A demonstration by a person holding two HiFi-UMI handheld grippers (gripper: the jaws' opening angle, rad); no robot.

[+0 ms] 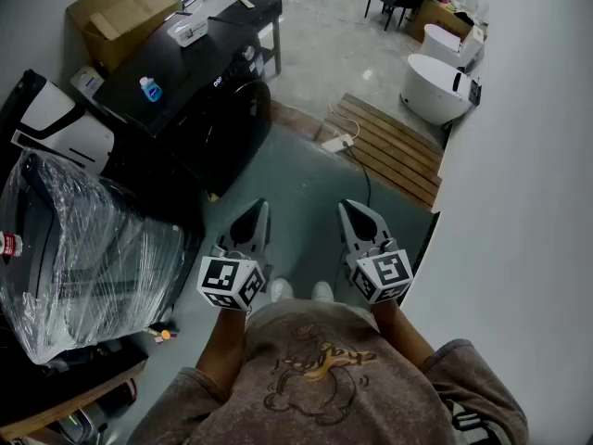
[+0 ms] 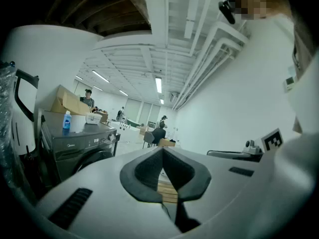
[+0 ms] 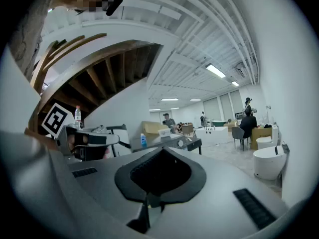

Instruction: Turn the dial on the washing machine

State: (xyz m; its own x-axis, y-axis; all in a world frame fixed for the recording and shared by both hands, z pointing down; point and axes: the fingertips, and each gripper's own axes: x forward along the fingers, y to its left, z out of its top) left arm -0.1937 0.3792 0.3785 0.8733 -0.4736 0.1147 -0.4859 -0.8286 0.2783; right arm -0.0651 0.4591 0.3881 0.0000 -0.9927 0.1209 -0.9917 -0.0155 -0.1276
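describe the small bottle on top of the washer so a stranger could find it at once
Find the black washing machine at the upper left of the head view. On its flat top, towards the left edge, stands a small bottle. It is the only blue thing up there, unlike the white box lying farther back.

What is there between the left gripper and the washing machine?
Only bare floor, as the head view shows: nothing stands between the left gripper and the washing machine.
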